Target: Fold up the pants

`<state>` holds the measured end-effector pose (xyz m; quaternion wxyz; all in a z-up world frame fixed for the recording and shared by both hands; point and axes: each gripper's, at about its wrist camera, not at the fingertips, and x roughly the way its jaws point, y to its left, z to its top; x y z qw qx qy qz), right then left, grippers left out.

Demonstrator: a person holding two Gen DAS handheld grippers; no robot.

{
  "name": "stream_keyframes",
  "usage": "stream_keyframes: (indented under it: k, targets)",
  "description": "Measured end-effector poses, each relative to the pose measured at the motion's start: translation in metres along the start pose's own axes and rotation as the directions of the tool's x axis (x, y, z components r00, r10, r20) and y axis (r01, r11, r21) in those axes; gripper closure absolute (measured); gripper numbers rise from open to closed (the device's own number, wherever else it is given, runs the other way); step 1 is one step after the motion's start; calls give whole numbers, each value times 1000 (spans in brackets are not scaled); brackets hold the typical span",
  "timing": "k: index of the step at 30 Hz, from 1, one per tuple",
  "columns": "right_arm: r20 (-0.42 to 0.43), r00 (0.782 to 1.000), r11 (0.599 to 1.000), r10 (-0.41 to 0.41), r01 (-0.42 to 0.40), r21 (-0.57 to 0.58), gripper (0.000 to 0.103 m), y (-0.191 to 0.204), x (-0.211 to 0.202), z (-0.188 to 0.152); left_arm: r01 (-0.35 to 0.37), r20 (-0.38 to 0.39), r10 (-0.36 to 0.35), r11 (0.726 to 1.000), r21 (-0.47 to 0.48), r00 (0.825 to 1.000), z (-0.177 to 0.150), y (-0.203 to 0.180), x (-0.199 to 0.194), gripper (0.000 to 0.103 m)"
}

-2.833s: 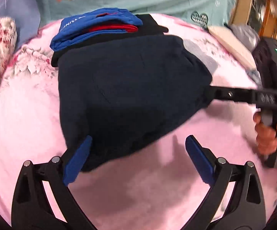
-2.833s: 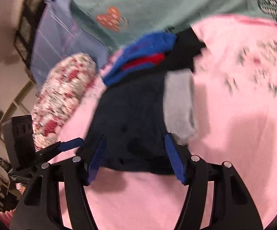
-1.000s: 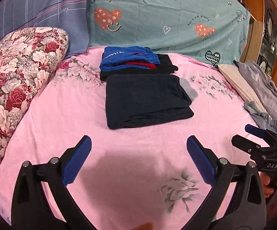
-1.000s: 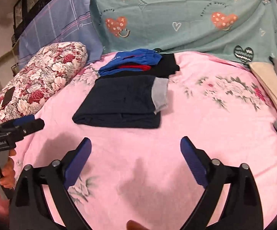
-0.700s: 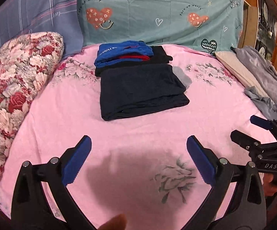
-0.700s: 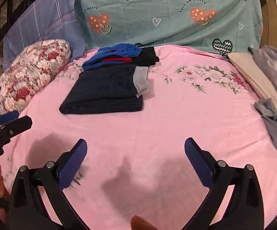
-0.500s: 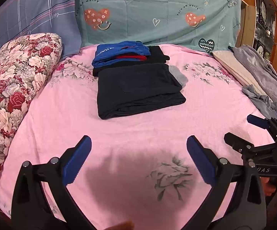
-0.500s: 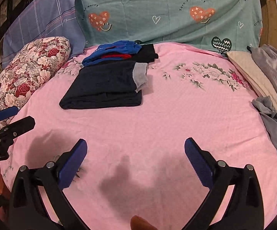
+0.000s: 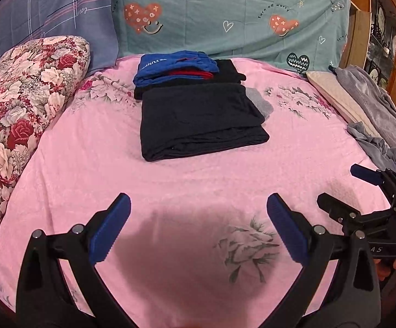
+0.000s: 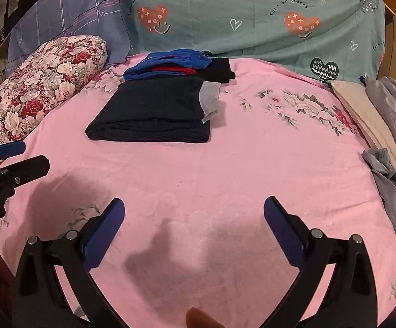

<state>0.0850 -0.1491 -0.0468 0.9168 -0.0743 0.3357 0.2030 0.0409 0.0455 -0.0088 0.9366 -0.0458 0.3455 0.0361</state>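
Dark navy pants [image 9: 198, 120] [image 10: 154, 109] lie folded into a flat rectangle on the pink bedspread [image 9: 88, 164] [image 10: 252, 164], a grey cuff [image 10: 211, 99] poking out at their right. Behind them sits a pile of folded blue, red and black clothes [image 9: 176, 68] [image 10: 176, 64]. My left gripper [image 9: 198, 227] hangs open over the near part of the bed, well short of the pants, nothing between its blue pads. My right gripper [image 10: 193, 224] is open too and holds nothing. Each gripper shows in the other's view at the side, the right gripper [image 9: 345, 191], the left gripper [image 10: 22, 157].
A floral pillow [image 9: 25, 104] lies along the left edge. Teal and blue-grey sheets [image 9: 225, 16] hang behind the bed. At the right edge lie a cream cloth [image 9: 337, 101] and crumpled grey garments [image 9: 381, 142] [image 10: 395, 191]. Wooden furniture [image 9: 362, 35] stands beyond.
Both grippers let go of the navy pants and pulled back toward the near edge of the bed. The pants stay folded in place. Over the last half second little has moved.
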Motion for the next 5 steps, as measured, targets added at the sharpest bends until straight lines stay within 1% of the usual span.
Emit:
stream_keyframes:
  k: [5]
  targets:
    - [-4,1000,1000,4,-4,-7,1,3,0,0,7,-11,-7,1000,-6,1000,-1,2,4,2]
